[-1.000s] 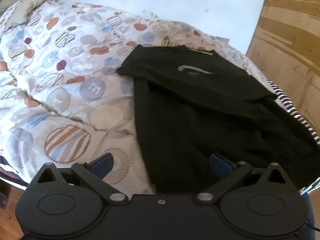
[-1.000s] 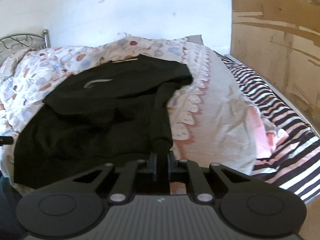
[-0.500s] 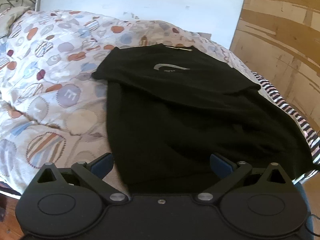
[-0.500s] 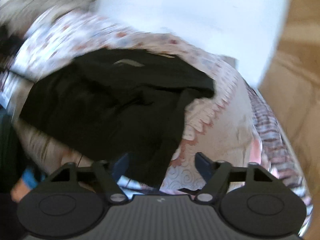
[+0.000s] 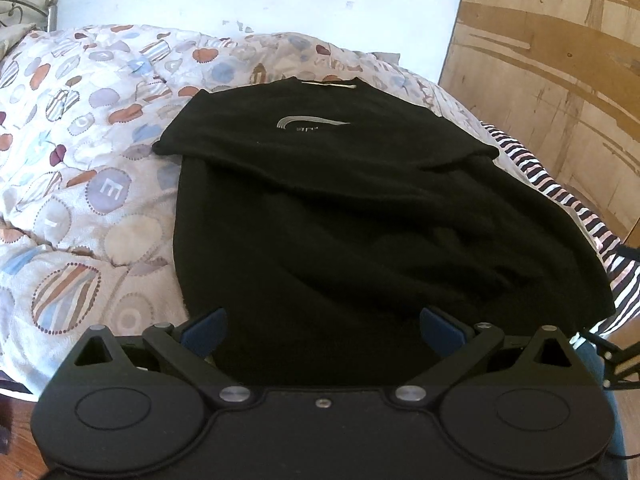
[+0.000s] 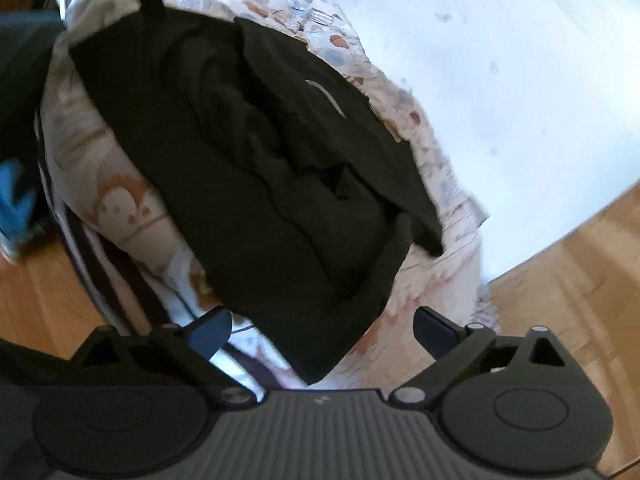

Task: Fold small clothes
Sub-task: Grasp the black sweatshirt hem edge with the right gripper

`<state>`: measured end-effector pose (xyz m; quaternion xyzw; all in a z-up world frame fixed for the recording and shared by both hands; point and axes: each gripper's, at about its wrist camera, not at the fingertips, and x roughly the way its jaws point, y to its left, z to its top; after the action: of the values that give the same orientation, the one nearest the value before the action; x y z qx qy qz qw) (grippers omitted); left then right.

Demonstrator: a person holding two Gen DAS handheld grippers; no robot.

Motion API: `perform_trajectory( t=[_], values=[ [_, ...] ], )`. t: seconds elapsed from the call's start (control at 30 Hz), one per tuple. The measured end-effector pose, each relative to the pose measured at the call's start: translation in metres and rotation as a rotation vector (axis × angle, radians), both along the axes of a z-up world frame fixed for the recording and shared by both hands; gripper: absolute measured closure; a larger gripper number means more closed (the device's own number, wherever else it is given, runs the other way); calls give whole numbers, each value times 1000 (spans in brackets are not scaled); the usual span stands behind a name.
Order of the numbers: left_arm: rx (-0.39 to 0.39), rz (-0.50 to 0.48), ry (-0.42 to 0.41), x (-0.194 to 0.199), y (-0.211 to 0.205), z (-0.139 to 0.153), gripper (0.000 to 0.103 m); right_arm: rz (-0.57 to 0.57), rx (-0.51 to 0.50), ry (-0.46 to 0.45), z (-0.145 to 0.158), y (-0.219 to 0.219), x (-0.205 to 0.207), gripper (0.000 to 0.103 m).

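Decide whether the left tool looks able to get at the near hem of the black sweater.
Probably yes: the left tool is open, the black sweater lies flat on the quilt, its near edge between the fingers, nothing covering it.

The bed [image 5: 560, 184] wears a striped sheet along its right edge, beside a wooden panel. A quilt [image 5: 100, 184] printed with coloured circles covers it. A black sweater [image 5: 340, 220] lies spread on the quilt, collar toward the wall.
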<state>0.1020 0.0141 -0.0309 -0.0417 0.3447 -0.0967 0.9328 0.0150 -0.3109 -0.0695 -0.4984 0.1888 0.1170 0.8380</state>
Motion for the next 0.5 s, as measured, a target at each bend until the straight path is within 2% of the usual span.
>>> perform_trajectory(
  t=[0.07,0.13,0.17,0.2,0.23,0.27,0.4,0.5],
  values=[
    [0,-8,-1,-1,-1,0,1,51,-47,-37,-2,5,-5,16],
    [6,-18,-5,-3,-2,0,1,107,-44,-26,2,8,-9,31],
    [10,-27,-9,-4,-3,0,1,120,-22,-9,6,9,-10,53],
    [13,-39,-16,-5,-4,1,1,130,10,18,12,9,-9,81],
    [16,-55,-31,-8,-5,2,1,136,49,44,19,9,-7,91],
    [20,-69,-46,-11,-5,3,1,138,94,63,27,9,-4,95],
    [51,-143,-100,-19,-15,8,1,113,302,129,63,-1,21,100],
    [78,-191,-108,-20,-27,6,1,86,433,185,85,-9,51,100]
  ],
)
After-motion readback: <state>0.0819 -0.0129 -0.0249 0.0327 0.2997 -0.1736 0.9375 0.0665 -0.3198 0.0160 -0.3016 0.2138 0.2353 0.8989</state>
